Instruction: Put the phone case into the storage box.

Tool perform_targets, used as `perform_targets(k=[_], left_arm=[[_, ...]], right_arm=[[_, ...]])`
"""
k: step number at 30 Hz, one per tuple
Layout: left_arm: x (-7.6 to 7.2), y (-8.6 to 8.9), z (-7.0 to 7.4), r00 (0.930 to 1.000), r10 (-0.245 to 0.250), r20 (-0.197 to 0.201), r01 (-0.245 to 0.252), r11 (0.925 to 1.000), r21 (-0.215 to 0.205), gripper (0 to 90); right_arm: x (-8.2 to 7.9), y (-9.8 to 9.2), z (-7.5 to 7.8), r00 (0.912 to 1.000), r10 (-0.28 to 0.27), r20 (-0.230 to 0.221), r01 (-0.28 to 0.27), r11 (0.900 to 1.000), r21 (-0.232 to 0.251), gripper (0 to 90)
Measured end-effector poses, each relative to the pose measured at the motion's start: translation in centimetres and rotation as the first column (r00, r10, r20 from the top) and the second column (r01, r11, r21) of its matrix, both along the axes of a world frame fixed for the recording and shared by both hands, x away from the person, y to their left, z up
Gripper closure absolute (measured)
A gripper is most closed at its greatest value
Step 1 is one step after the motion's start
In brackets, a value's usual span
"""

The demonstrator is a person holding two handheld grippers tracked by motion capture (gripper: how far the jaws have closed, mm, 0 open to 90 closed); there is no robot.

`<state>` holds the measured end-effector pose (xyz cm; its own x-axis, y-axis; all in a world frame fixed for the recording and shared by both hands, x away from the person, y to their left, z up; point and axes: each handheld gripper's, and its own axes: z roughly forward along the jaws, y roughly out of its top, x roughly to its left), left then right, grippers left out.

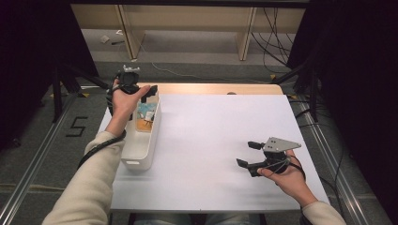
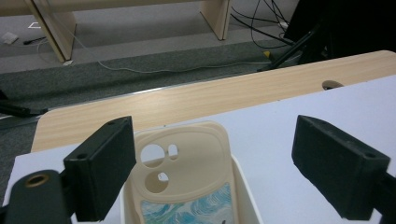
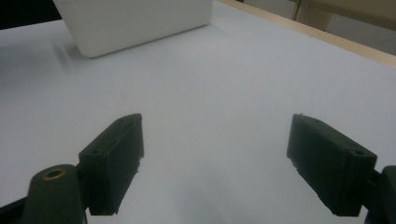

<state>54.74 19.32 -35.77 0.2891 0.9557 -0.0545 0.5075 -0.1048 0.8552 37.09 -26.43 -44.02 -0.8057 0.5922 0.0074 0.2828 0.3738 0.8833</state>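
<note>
Left gripper (image 2: 215,172): jaws wide apart. The case (image 2: 187,163) sits low between them. The left pad overlaps the case's edge in the left gripper view, but I cannot tell if it touches. The right pad is well clear, so there is no clamp.

The case is cream with camera cutouts up and a blue wave print below. It stands tilted inside the white bin (image 2: 243,186), at the bin's far end. In the high view the left gripper (image 1: 141,89) hangs over that far end, with the case (image 1: 146,112) just below it.

Right gripper (image 3: 215,163): jaws wide apart, empty, touching nothing, with bare white sheet under them. In the high view the right gripper (image 1: 248,154) is near the right front of the sheet (image 1: 211,131), well apart from the bin (image 1: 141,157).

Nothing lies between the right gripper and the bin. The bin wall (image 3: 140,23) is far off in the right gripper view.

Around: a wood desk strip (image 2: 210,98) lies beyond the sheet, with a hole (image 2: 332,85) in it. Cables (image 2: 261,18) lie on the grey floor behind.
</note>
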Motion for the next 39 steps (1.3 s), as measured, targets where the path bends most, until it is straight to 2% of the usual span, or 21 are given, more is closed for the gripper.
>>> perform_targets(k=[4, 11, 24, 28, 32, 39], left_arm=[[-0.7, -0.1, 0.3, 0.9996, -0.025, 0.011, 0.025, 0.9991, -0.033, 13.7], [-1.9, 0.0, 0.3, 0.9984, -0.054, 0.013, 0.055, 0.9967, -0.06, 14.1], [-4.1, 0.2, 0.7, 0.9953, -0.087, 0.042, 0.09, 0.9935, -0.069, 14.8], [-5.0, 0.2, 0.7, 0.9915, -0.117, 0.057, 0.122, 0.9895, -0.079, 14.8], [-5.9, 0.3, 0.6, 0.984, -0.158, 0.082, 0.167, 0.9802, -0.107, 14.7], [-7.2, 0.3, 0.2, 0.9802, -0.174, 0.095, 0.182, 0.979, -0.091, 14.3]], right_arm=[[0.0, 0.0, 0.0, 1.0, 0.0, 0.0, 0.0, 1.0, 0.003, 19.7], [0.0, 0.0, 0.0, 1.0, -0.001, 0.001, 0.001, 1.0, 0.003, 19.7], [0.0, 0.0, 0.0, 1.0, -0.003, 0.001, 0.003, 1.0, 0.001, 19.7], [0.0, 0.0, 0.0, 1.0, -0.003, 0.001, 0.003, 1.0, 0.004, 19.7], [0.0, 0.0, 0.0, 1.0, -0.002, 0.003, 0.002, 1.0, 0.001, 19.7], [0.0, 0.0, 0.1, 1.0, -0.003, 0.004, 0.003, 1.0, 0.002, 19.7]])
